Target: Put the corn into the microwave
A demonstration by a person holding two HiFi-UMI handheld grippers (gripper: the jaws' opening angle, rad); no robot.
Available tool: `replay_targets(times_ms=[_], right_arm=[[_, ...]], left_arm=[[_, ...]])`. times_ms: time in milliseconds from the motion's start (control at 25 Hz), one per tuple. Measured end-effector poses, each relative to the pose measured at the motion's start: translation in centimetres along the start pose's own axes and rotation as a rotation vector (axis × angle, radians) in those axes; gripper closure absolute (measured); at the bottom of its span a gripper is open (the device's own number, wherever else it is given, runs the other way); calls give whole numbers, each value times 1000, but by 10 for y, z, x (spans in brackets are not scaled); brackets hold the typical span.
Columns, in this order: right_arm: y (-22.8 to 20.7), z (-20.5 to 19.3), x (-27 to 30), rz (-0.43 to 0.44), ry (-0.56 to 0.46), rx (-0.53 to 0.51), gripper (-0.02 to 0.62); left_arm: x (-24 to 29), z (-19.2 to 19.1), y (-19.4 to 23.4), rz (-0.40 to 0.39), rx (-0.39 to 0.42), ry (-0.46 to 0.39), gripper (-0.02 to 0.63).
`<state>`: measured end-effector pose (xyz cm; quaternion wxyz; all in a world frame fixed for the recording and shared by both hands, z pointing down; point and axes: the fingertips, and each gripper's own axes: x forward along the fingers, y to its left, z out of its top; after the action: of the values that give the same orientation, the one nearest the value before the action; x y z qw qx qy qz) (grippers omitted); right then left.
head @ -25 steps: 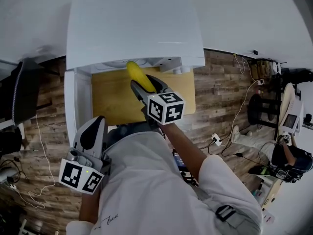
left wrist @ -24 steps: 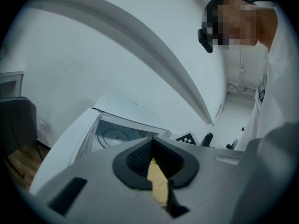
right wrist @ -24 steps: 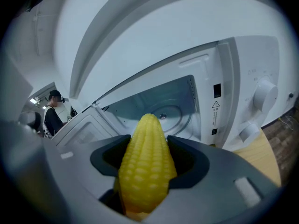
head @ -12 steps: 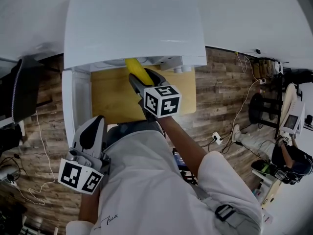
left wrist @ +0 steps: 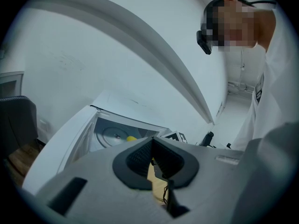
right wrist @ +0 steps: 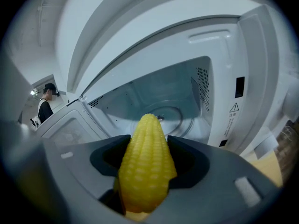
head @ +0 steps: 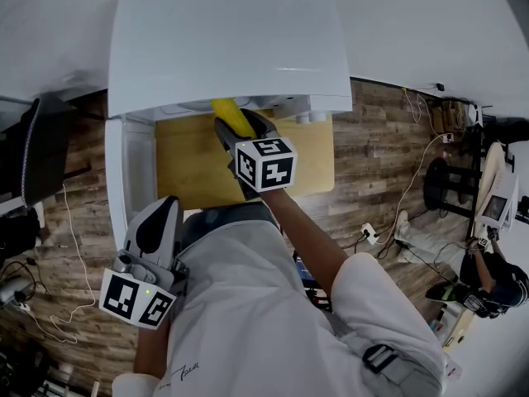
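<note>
A yellow ear of corn [right wrist: 146,167] sits clamped between the jaws of my right gripper [right wrist: 148,164], tip pointing forward. In the head view the corn [head: 229,116] and right gripper [head: 240,132] are at the mouth of the white microwave [head: 227,40], whose door [head: 130,172] hangs open to the left. The right gripper view looks straight into the microwave cavity [right wrist: 159,104] with its round turntable [right wrist: 174,119]. My left gripper [head: 157,230] stays low by the person's body with its jaws together and nothing in them; its own view shows the left gripper [left wrist: 153,158], the open microwave [left wrist: 117,132] and the corn tip [left wrist: 131,138].
The microwave stands on a small wooden table [head: 192,172] over a wood-plank floor [head: 376,164]. A dark chair [head: 37,151] is at the left. Cables [head: 70,263] trail on the floor. Another person [right wrist: 46,104] stands far off at the left.
My right gripper has carried the corn a little farther toward the microwave opening, so more of the corn is hidden under the microwave's top. The left gripper has stayed where it was.
</note>
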<state>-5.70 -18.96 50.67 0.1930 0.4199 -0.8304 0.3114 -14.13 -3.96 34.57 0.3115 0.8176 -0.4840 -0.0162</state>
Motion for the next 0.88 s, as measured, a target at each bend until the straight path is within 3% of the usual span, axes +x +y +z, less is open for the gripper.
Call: replay_targets(times_ms=[880], right_arm=[[-13,14,66,-64,2,-159,334]], left_arm=[[4,-3,8,49,-13,21,617]])
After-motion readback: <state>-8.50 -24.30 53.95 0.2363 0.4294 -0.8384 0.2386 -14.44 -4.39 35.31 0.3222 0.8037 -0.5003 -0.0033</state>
